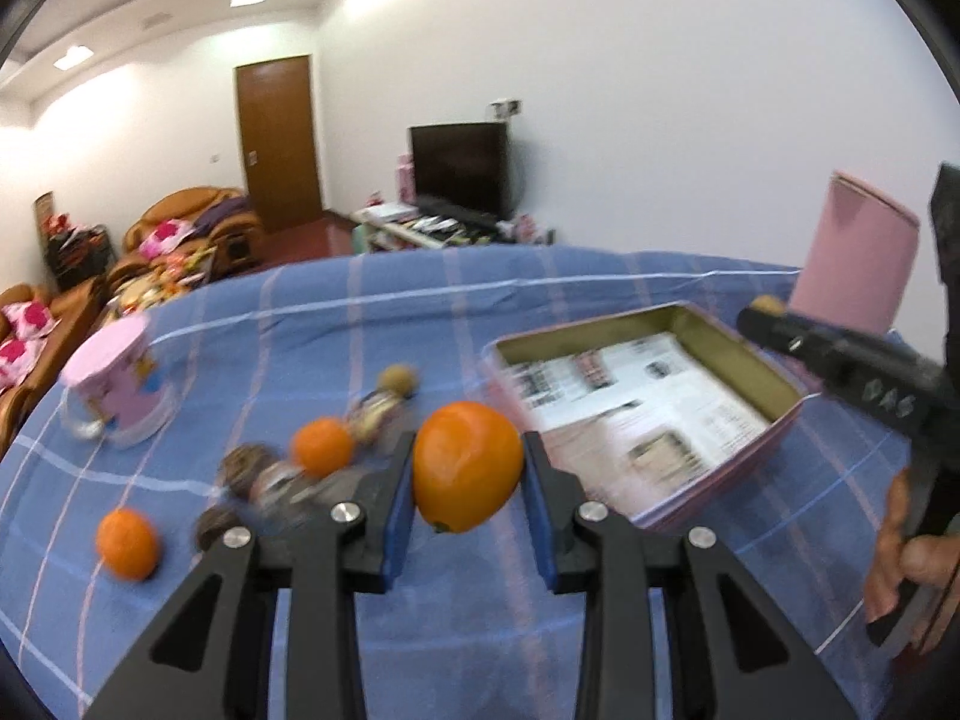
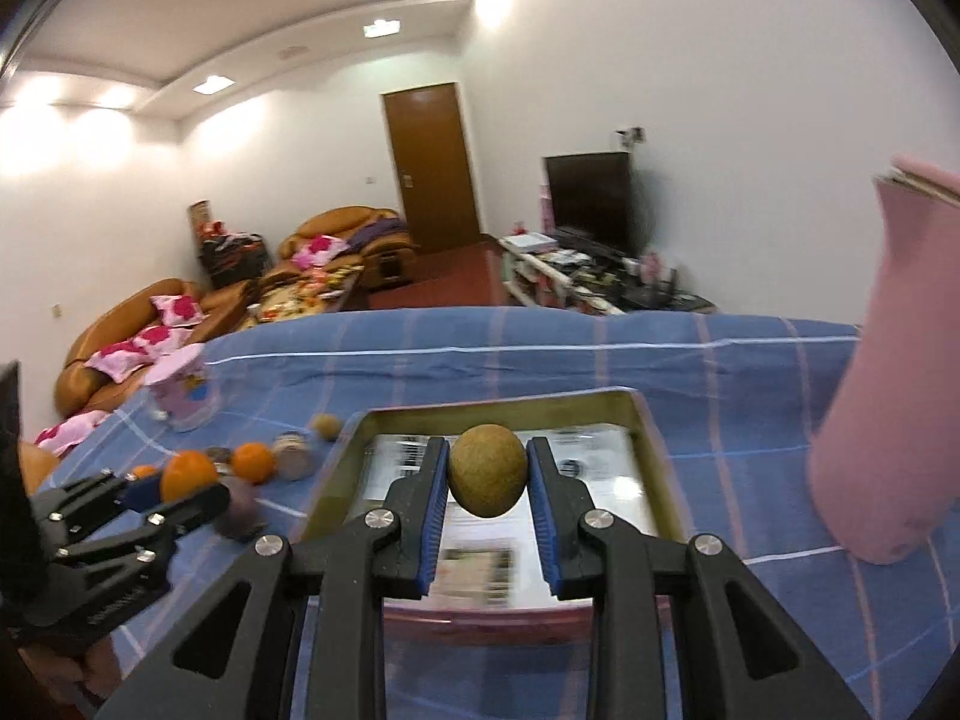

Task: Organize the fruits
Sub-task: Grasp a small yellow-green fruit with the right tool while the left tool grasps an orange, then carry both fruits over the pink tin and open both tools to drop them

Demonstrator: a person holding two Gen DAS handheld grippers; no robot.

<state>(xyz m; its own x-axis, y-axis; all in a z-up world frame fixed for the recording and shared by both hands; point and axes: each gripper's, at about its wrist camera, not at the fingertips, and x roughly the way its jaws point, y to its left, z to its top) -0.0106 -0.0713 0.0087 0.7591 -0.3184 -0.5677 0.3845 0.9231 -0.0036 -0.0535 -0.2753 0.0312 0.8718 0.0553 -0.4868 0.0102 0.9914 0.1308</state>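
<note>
Presently held, item one: the left gripper (image 1: 468, 480), jaws drawn in on a large orange (image 1: 467, 466), blue pads (image 1: 399, 516) pressing its two flanks; the fruit hangs clear of the cloth, just to the left of the tray (image 1: 780, 426). Item two: the right gripper (image 2: 487, 471), jaws closed on a brown fruit (image 2: 487, 470) gripped across its middle, poised above the near half of the same tray. Handling, judged: the orange looks firm and fairly weighty, its glossy skin liable to slip, so a hold across the widest girth suits it; the brown fruit seems lighter, its matt, rough skin offering good purchase, though hard pressure might bruise it. Appearance: orange smooth, bright, slightly oval, a small dark stem scar at its lower end; brown fruit egg-shaped, dull tan, finely speckled. Tray: shallow, rectangular, pink-sided, brass-toned inside, lined with printed paper, no fruit yet visible in it. Left of the tray, on the blue checked cloth (image 1: 420, 300): two smaller oranges (image 1: 321, 446), several dark round fruits blurred beyond naming, another small brown fruit, and farther left a pink cup (image 1: 117, 387). Right of the tray: a tall pink cylinder (image 1: 855, 258).
</note>
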